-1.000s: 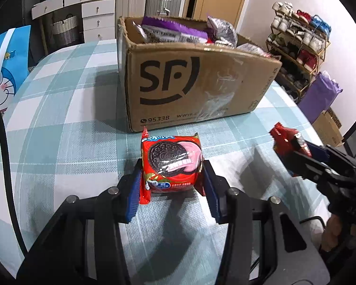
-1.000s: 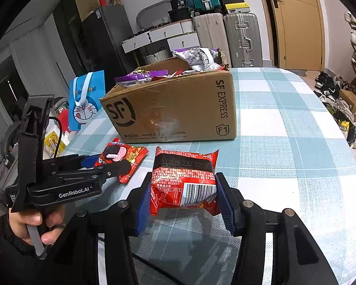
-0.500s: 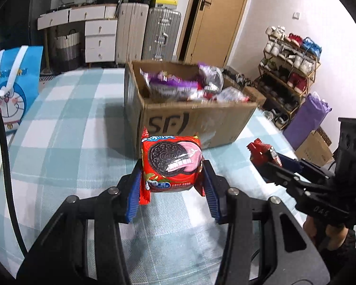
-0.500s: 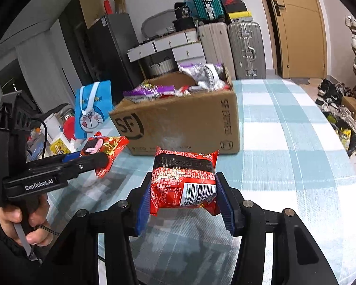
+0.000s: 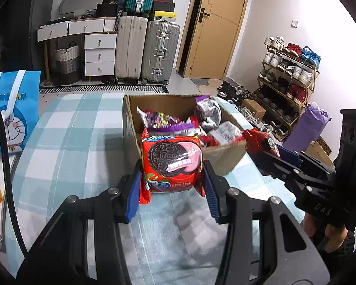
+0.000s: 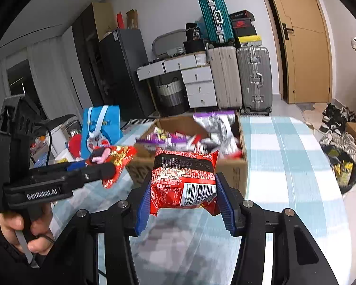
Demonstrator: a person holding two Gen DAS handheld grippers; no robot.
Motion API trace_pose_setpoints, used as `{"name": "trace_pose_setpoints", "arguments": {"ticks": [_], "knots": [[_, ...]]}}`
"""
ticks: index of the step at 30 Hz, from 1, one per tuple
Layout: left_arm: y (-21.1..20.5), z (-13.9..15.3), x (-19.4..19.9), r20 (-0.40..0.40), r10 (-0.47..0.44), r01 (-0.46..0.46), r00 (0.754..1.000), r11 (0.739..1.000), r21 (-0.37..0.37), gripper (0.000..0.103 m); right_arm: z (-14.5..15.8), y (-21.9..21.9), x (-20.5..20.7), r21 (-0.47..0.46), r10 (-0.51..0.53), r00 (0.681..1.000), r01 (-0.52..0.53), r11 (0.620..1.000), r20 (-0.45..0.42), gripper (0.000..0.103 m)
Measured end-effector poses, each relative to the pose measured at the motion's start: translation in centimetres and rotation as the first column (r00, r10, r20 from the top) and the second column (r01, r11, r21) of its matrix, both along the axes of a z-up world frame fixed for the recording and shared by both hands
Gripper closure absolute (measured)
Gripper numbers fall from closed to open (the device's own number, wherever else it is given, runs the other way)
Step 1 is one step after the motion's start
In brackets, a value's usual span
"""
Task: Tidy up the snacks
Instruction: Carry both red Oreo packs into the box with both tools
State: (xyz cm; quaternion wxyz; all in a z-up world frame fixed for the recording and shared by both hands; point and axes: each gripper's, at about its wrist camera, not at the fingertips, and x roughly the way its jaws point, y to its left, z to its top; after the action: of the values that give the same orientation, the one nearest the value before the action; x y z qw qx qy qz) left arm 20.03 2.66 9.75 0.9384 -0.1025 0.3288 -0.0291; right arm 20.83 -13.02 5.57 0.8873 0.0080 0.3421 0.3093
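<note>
My left gripper (image 5: 172, 187) is shut on a red Oreo pack (image 5: 172, 162), held face-up in the air in front of the open cardboard box (image 5: 227, 156). In the right wrist view, my right gripper (image 6: 184, 199) is shut on a second red snack pack (image 6: 184, 180), barcode side toward the camera, just before the same cardboard box (image 6: 237, 173). The box holds several snack bags, purple, silver and red. Each gripper shows in the other's view: the right gripper (image 5: 261, 147) at the right, the left gripper (image 6: 111, 163) at the left, both level with the box rim.
The box stands on a table with a blue-and-white checked cloth (image 5: 71, 130). A blue cartoon bag (image 5: 11, 111) stands at the table's left edge. Behind are suitcases (image 5: 144, 47), drawers and a door; a shoe rack (image 5: 289, 76) is at the right. A hand (image 6: 19, 228) grips the left handle.
Both grippers have risen with their packs. The box has dropped lower in both views, and its contents now show from above.
</note>
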Motion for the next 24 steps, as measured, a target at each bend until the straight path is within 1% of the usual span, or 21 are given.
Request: {"name": "trace_pose_setpoints", "arguments": {"ticks": [5, 11, 18, 21, 24], "knots": [[0.5, 0.7, 2.3, -0.002, 0.010, -0.010, 1.000, 1.000, 0.018, 0.059, 0.8, 1.3, 1.7, -0.013, 0.017, 1.000, -0.017, 1.000, 0.024, 0.053], [1.0, 0.8, 5.6, -0.021, 0.023, -0.023, 1.000, 1.000, 0.000, 0.059, 0.8, 2.2, 3.8, -0.024, 0.008, 1.000, -0.007, 1.000, 0.025, 0.053], [0.8, 0.8, 8.7, -0.012, 0.034, -0.034, 0.999, 0.999, 0.027, 0.059, -0.4, 3.2, 7.2, -0.018, -0.004, 1.000, 0.003, 1.000, -0.023, 0.053], [0.5, 0.6, 10.5, -0.020, 0.027, -0.026, 0.999, 0.998, 0.056, 0.059, -1.0, 3.7, 8.3, -0.043, -0.015, 1.000, 0.014, 0.999, -0.023, 0.053], [0.2, 0.1, 12.1, -0.035, 0.025, -0.022, 0.999, 0.998, 0.062, 0.059, -1.6, 4.3, 9.5, -0.059, -0.015, 1.000, 0.014, 0.998, -0.028, 0.053]]}}
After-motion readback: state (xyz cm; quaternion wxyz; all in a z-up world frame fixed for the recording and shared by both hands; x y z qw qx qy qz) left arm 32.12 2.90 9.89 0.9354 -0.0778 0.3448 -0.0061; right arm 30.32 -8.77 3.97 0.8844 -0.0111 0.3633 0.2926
